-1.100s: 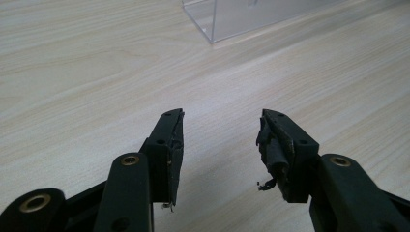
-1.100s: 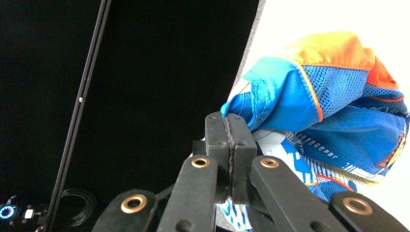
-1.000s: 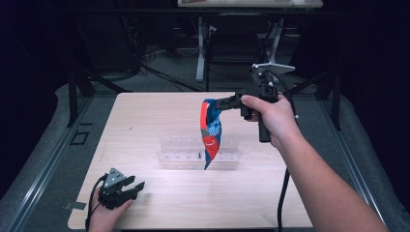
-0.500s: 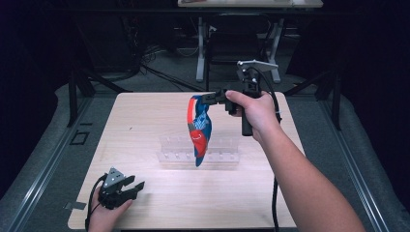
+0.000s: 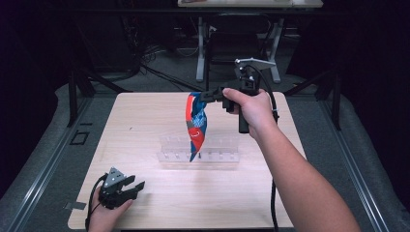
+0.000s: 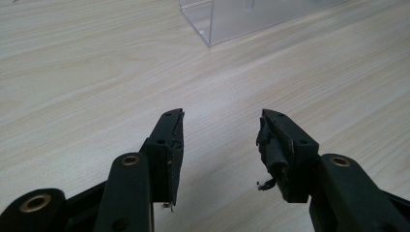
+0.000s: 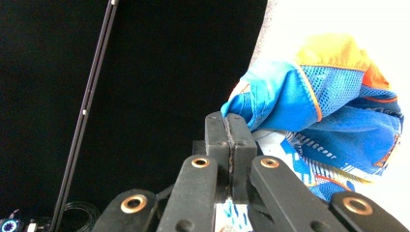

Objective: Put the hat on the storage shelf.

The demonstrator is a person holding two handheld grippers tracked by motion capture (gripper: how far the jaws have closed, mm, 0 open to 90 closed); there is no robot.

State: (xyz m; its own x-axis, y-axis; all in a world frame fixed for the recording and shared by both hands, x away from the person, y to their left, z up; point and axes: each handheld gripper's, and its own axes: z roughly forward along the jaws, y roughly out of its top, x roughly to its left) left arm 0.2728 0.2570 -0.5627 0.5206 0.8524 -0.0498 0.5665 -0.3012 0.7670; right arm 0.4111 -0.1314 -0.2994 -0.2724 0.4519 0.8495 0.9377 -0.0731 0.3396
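A blue, orange and white cloth (image 5: 196, 124) hangs in the air over the middle of the table, its lower tip reaching down in front of a clear plastic rack (image 5: 212, 152). My right gripper (image 5: 202, 95) is shut on the cloth's top edge and points left, held level above the table. In the right gripper view the jaws meet on a blue fold of the cloth (image 7: 309, 111). My left gripper (image 5: 138, 185) rests at the table's near left corner, open, nothing between its jaws (image 6: 220, 145).
The clear plastic rack (image 6: 232, 17) stands across the wooden table (image 5: 140, 121), its corner close ahead of the left gripper. Dark floor, desk legs and cables lie beyond the far edge. Metal rails run along both sides.
My right gripper has carried the hanging cloth leftward and slightly down, from over the rack's right part to over its middle. The left gripper has stayed put.
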